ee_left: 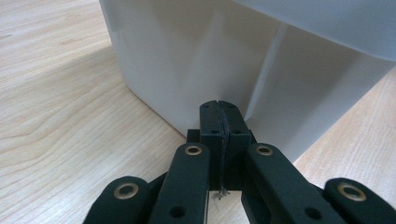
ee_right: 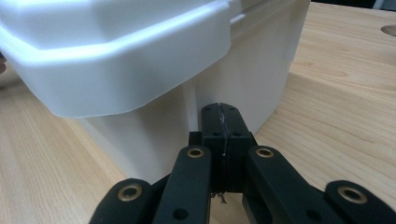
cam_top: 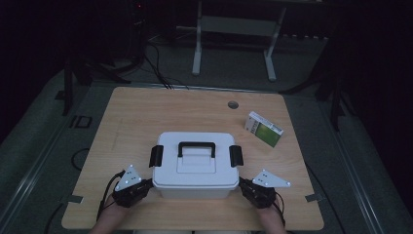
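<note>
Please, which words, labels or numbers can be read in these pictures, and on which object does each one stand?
None can be read.
Green and white carton: it carries print, too small and blurred to read.
White storage box: no label or writing visible in any of the views.

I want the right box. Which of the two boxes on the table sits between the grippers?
The big white box with the black handle; the small green box lies apart, toward the far right corner.

I count one white lidded storage box with one black carry handle and two black side latches, one green-and-white carton, one wooden table, and my two grippers.
</note>
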